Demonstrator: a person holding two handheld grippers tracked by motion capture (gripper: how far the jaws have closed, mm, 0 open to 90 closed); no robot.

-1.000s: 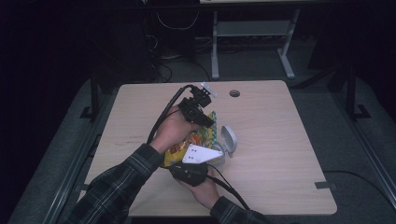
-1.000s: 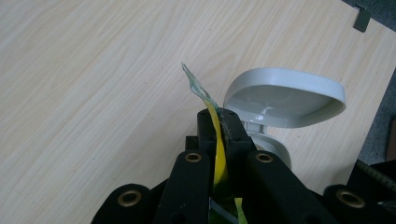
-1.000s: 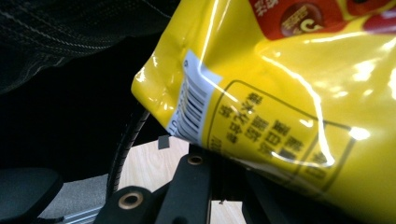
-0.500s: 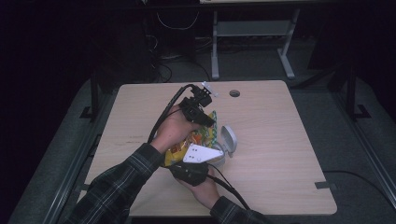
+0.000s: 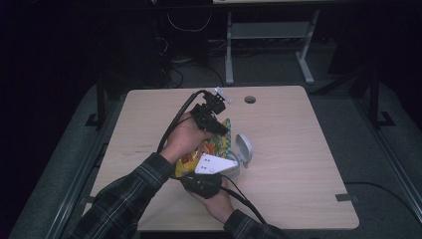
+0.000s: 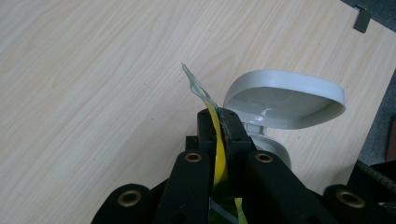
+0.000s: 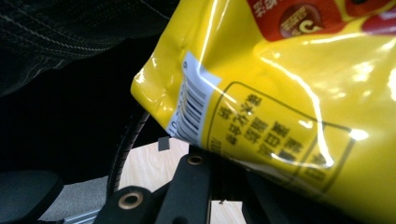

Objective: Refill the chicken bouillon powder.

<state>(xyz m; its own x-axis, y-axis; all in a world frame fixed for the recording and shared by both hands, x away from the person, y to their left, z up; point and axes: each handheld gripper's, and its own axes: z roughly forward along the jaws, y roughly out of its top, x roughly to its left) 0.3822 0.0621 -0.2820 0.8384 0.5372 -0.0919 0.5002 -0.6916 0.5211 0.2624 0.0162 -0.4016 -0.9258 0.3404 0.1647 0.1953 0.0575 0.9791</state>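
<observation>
Nearest the camera, the right hand-held gripper [image 5: 211, 172] is clenched on the lower edge of a yellow snack bag [image 5: 209, 149], which is held up over the middle of the wooden bench [image 5: 298, 149]. Farther on, the bag's top seam is pinched flat in the closed jaws of the left hand-held gripper [image 5: 219, 130]. Just beyond the bag, a grey hinged container [image 5: 243, 151] is seen standing open on the bench
</observation>
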